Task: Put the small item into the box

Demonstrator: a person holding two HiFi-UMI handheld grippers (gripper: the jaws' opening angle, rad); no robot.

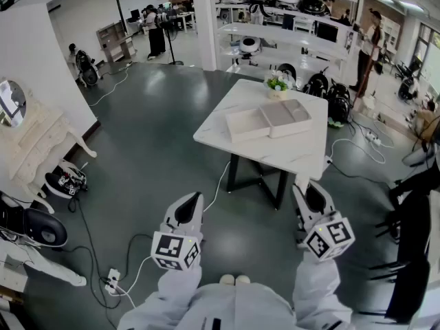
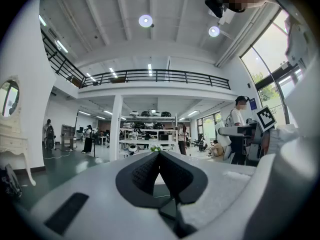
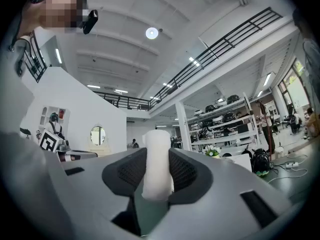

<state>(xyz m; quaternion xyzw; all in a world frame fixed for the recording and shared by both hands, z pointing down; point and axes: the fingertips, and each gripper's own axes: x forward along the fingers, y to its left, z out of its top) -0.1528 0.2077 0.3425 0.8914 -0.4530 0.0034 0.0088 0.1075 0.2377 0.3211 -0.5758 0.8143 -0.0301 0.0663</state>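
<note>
An open pale box with its lid folded out lies on the white table ahead of me. My right gripper is shut on a small white cylinder that stands upright between its dark pads; in the head view the cylinder pokes out past the jaw tips. My left gripper is shut with nothing in it, its pads meeting at a point. Both grippers hang above the dark floor, short of the table's near edge.
A small pot of flowers stands at the table's far edge. Cables and a power strip lie on the floor at my lower left. A white dresser with a mirror is to the left, black chairs to the right, shelves and people beyond.
</note>
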